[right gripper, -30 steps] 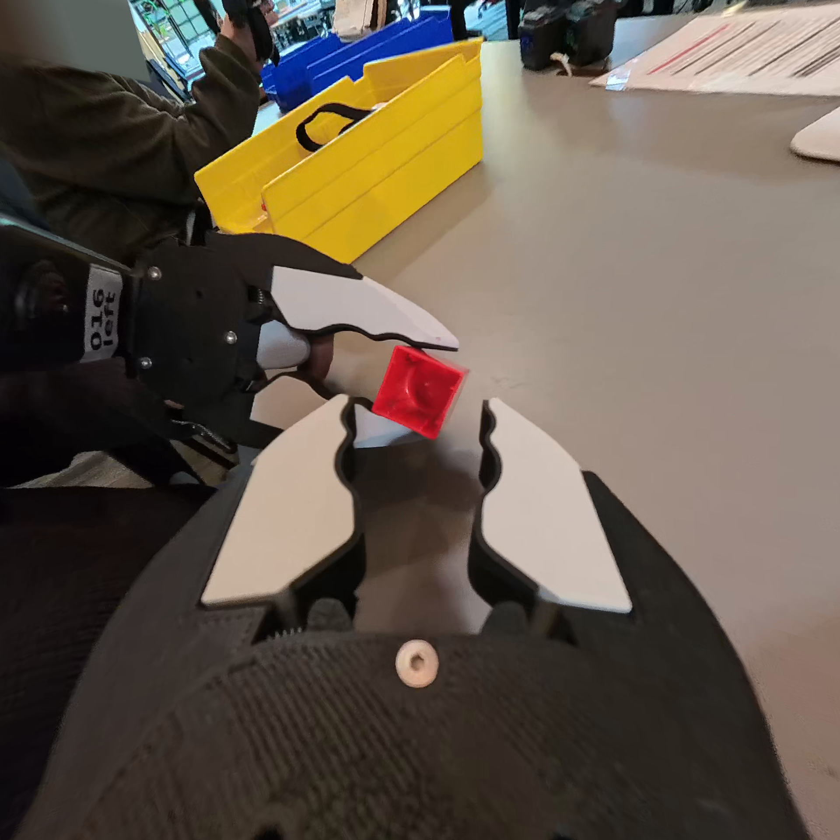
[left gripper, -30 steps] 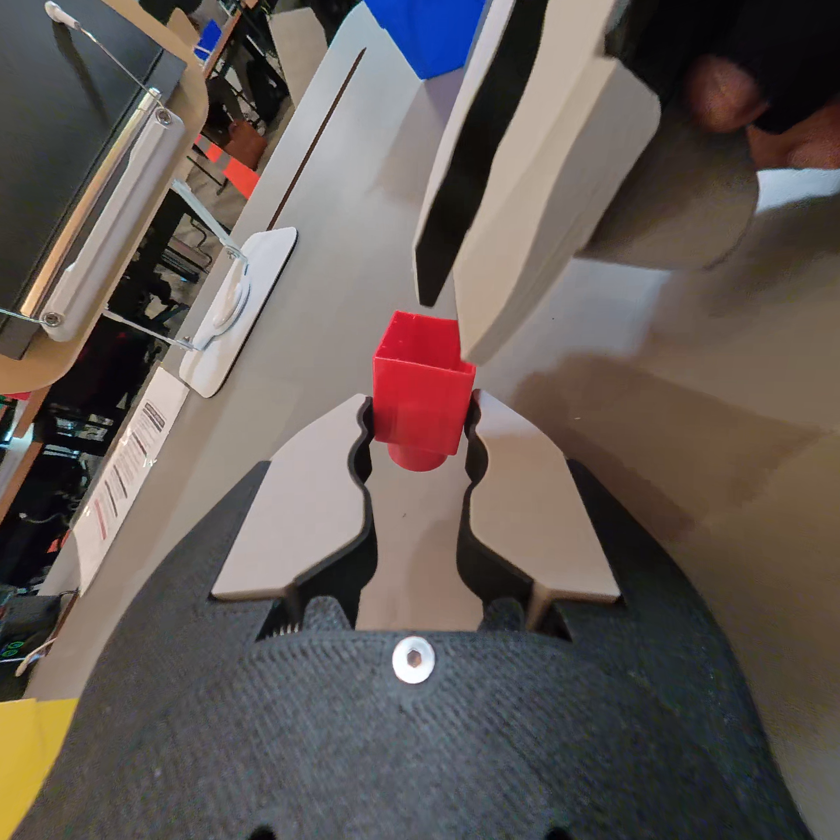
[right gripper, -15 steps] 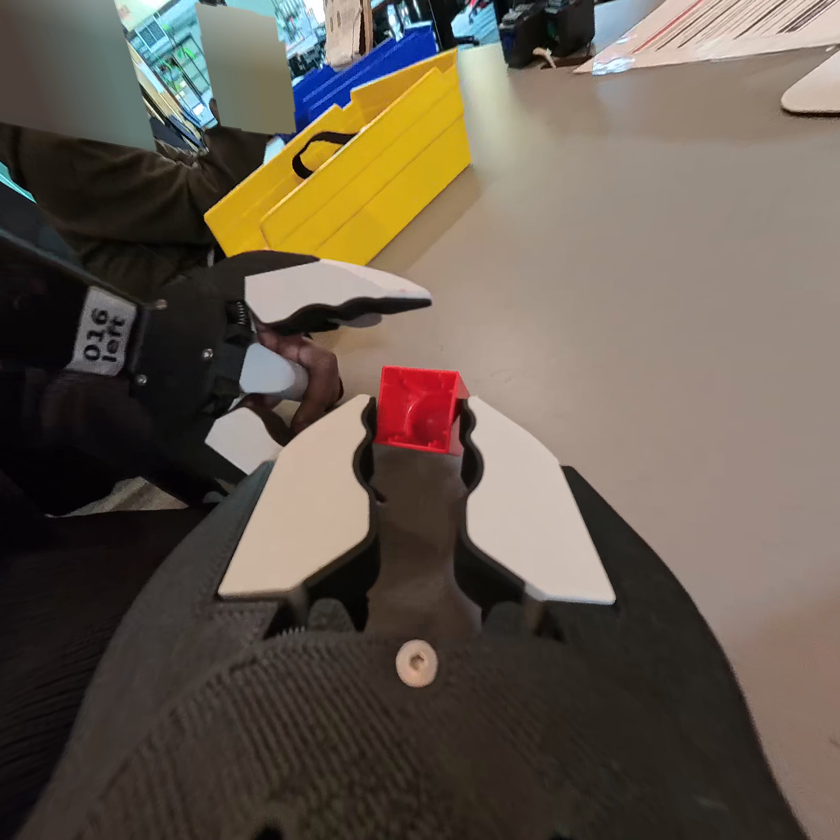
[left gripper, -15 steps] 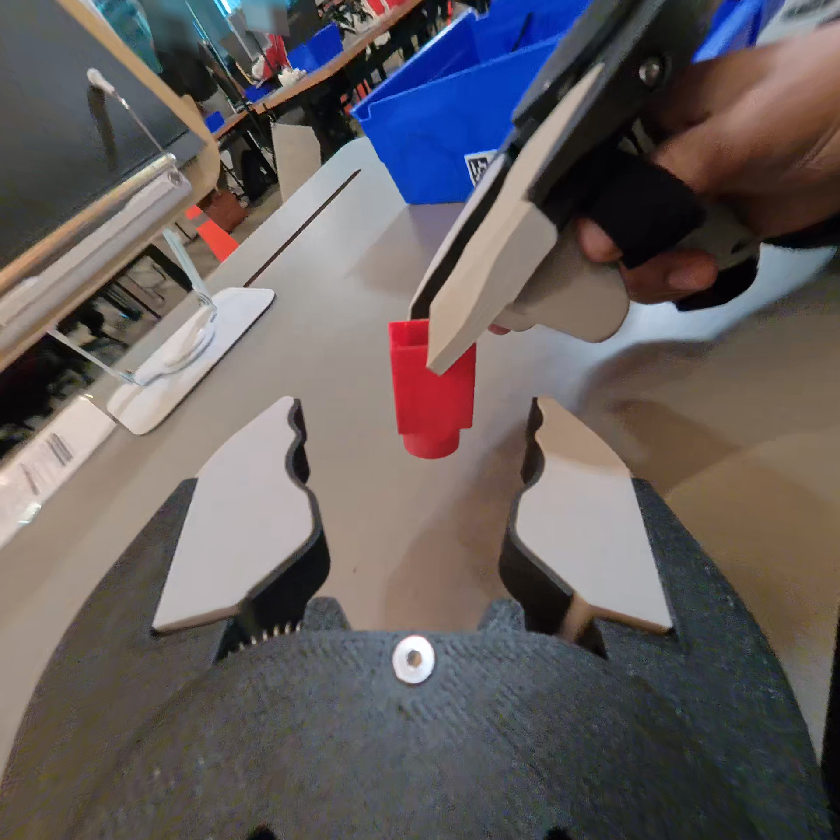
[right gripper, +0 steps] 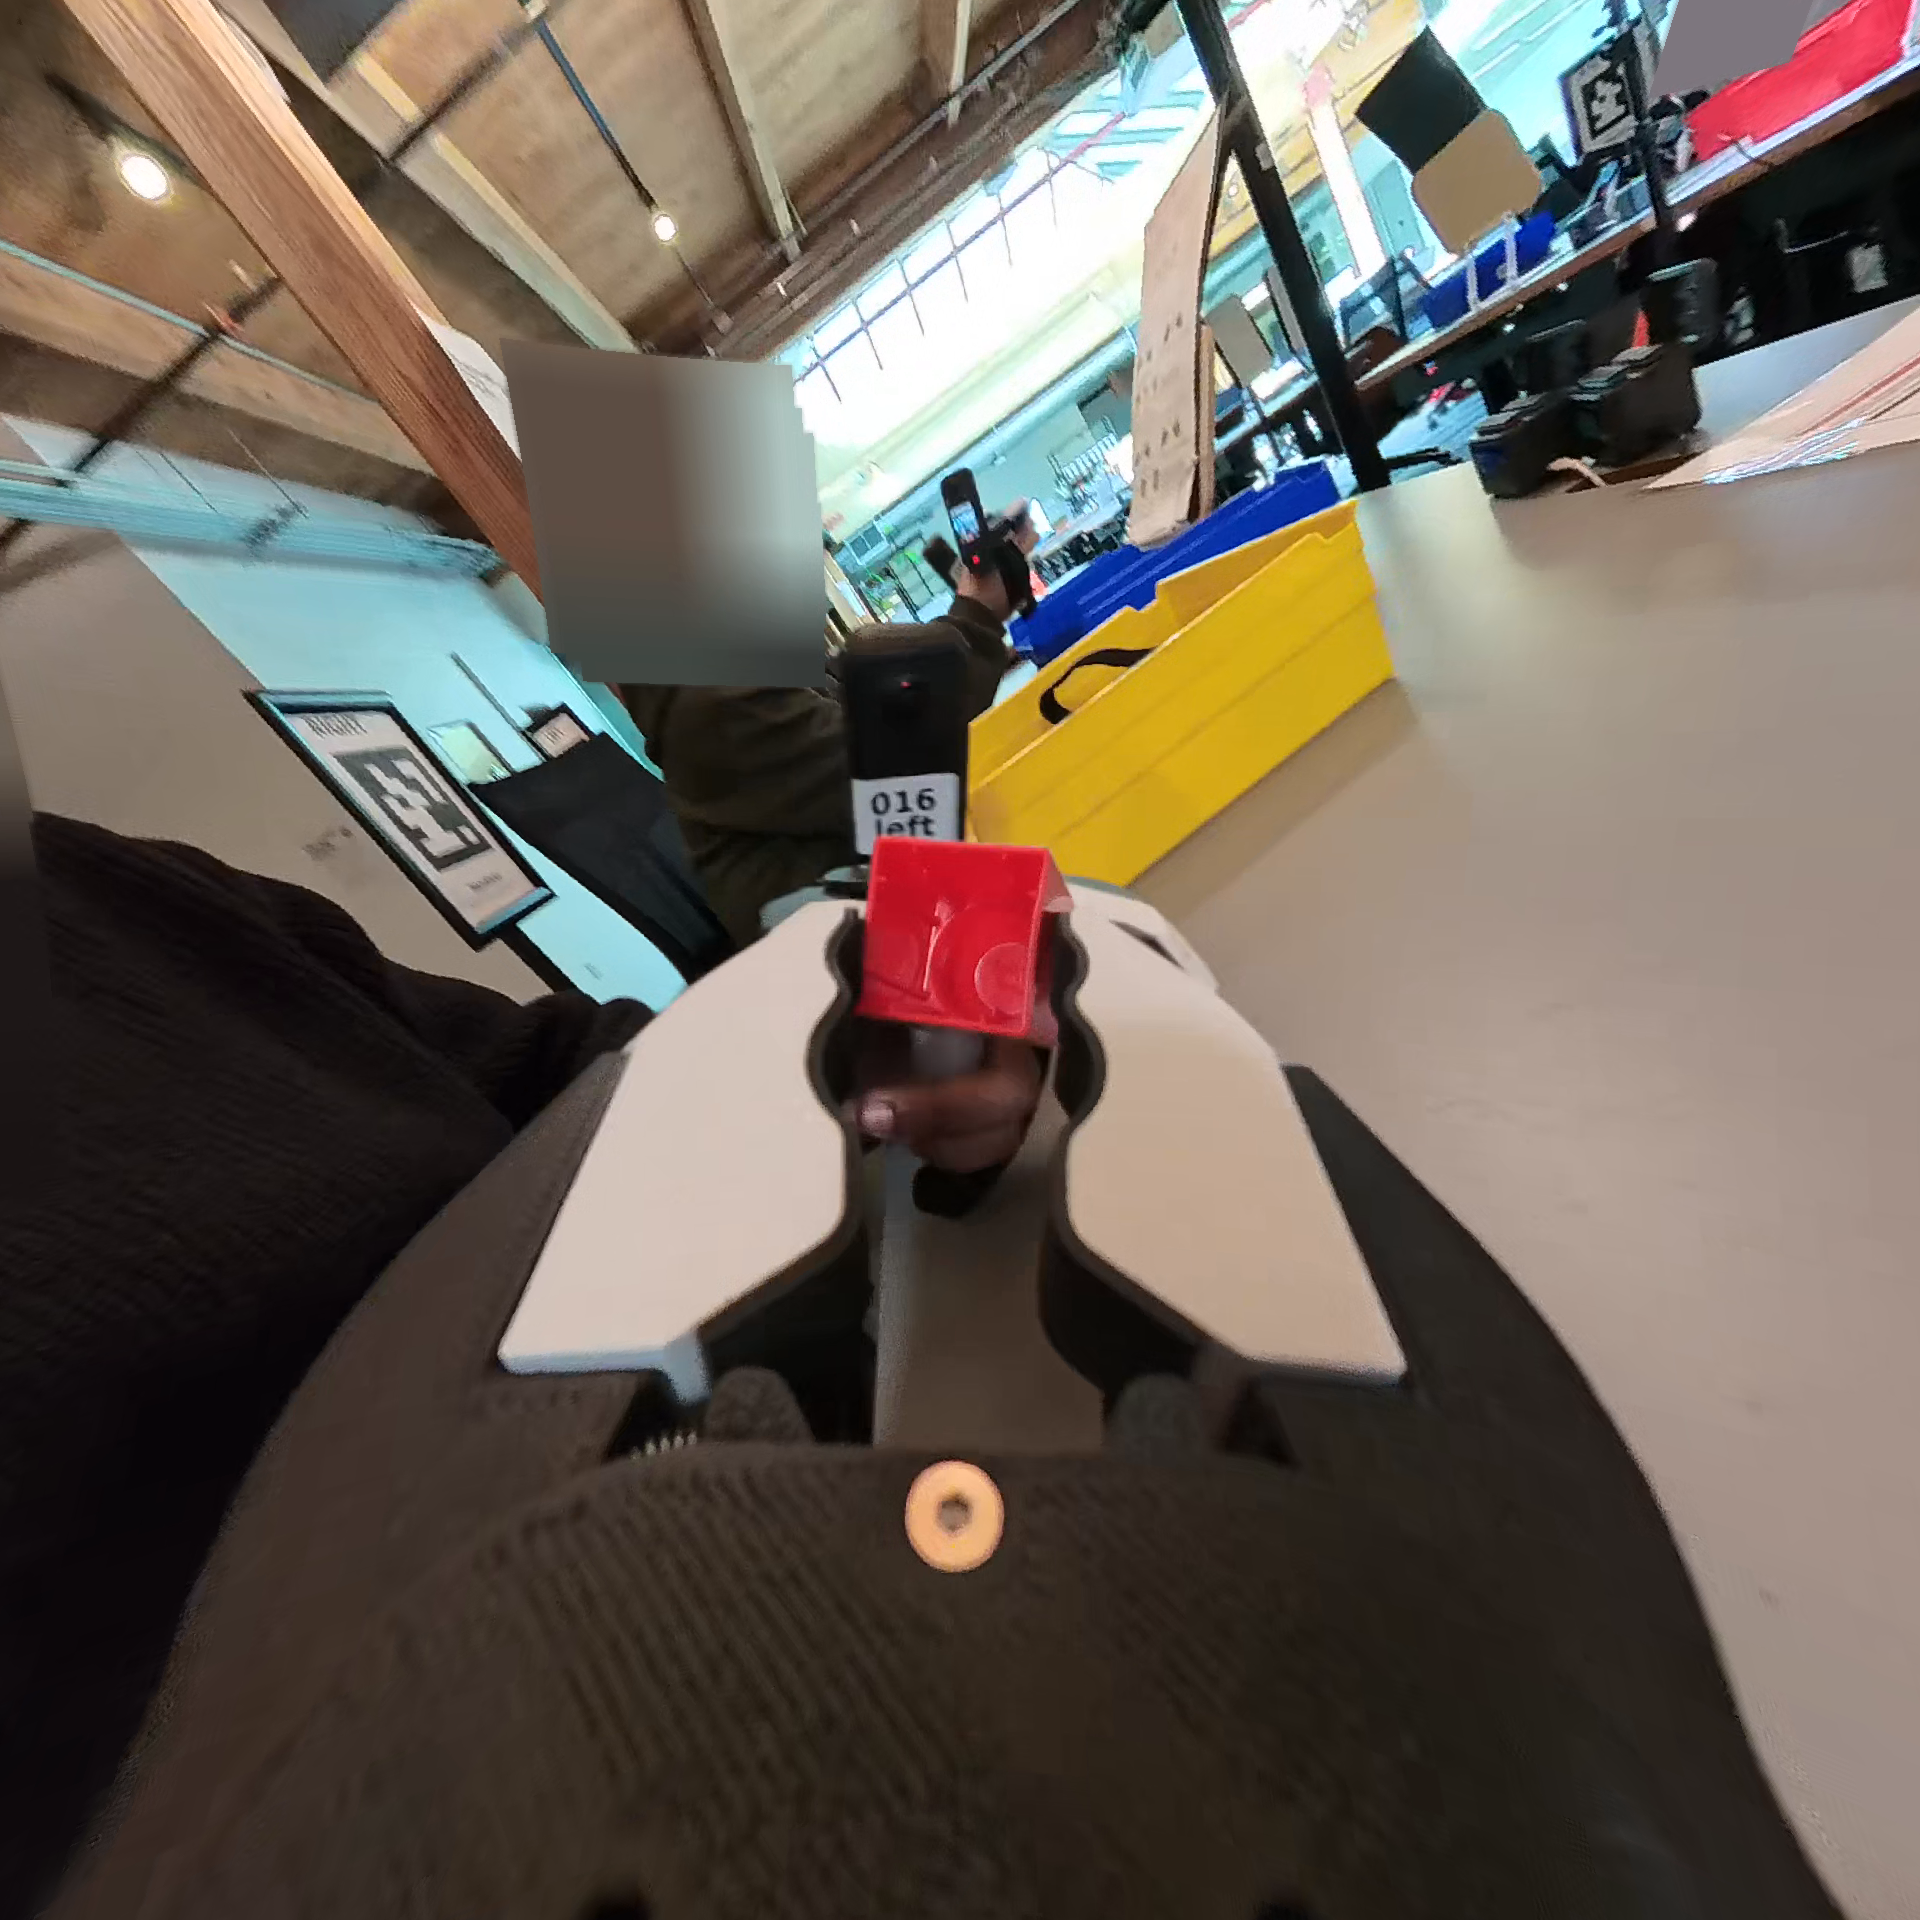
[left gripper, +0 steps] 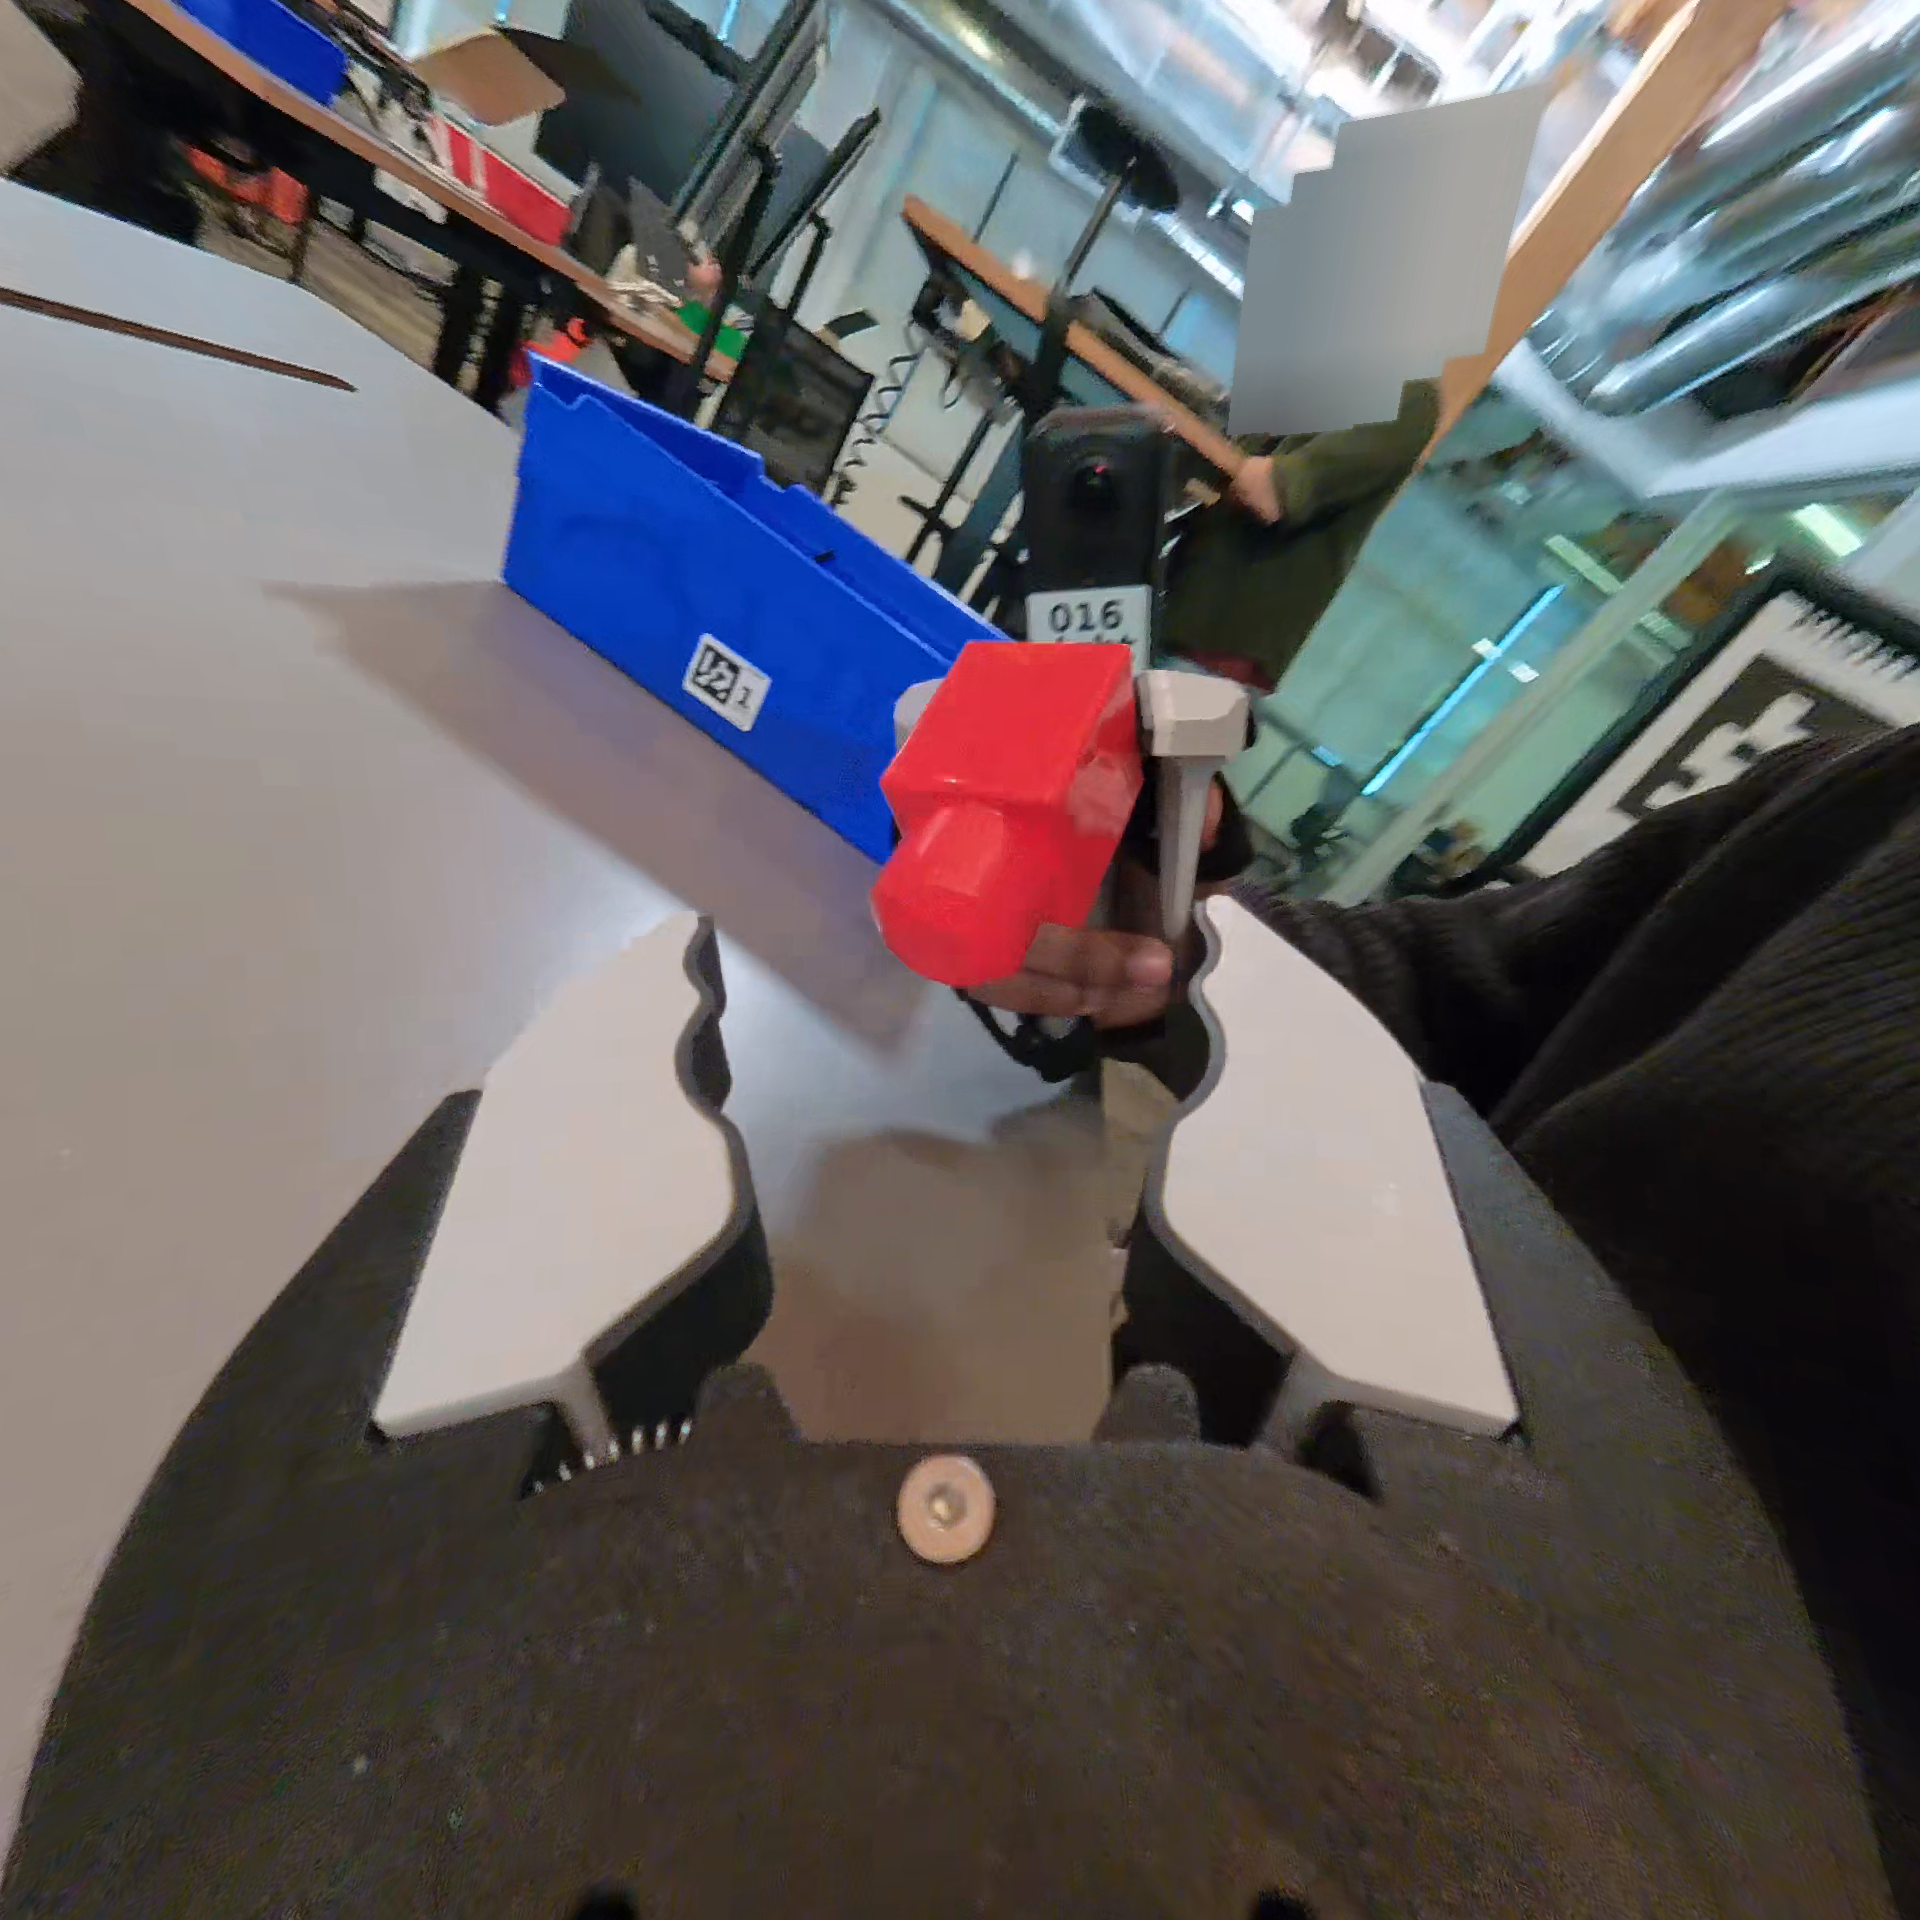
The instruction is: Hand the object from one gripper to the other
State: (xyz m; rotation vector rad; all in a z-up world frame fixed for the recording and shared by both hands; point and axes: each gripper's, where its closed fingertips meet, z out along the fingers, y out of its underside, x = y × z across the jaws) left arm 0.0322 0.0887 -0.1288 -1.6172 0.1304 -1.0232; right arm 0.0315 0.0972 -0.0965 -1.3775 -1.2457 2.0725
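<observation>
Right gripper (right gripper: 951, 961) is clamped on the red block (right gripper: 961, 940), which is held in the air above the grey table (right gripper: 1558, 935), its 2 fingers pressed against the block's sides. Left gripper (left gripper: 951, 997) is spread wide and empty, just beside the block (left gripper: 1003, 805). Behind the block, a blue bin (left gripper: 686, 592) is seen; a yellow bin (right gripper: 1195, 707) sits farther back.

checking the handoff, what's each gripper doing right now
left gripper: open, holding nothing
right gripper: shut on the red block
</observation>
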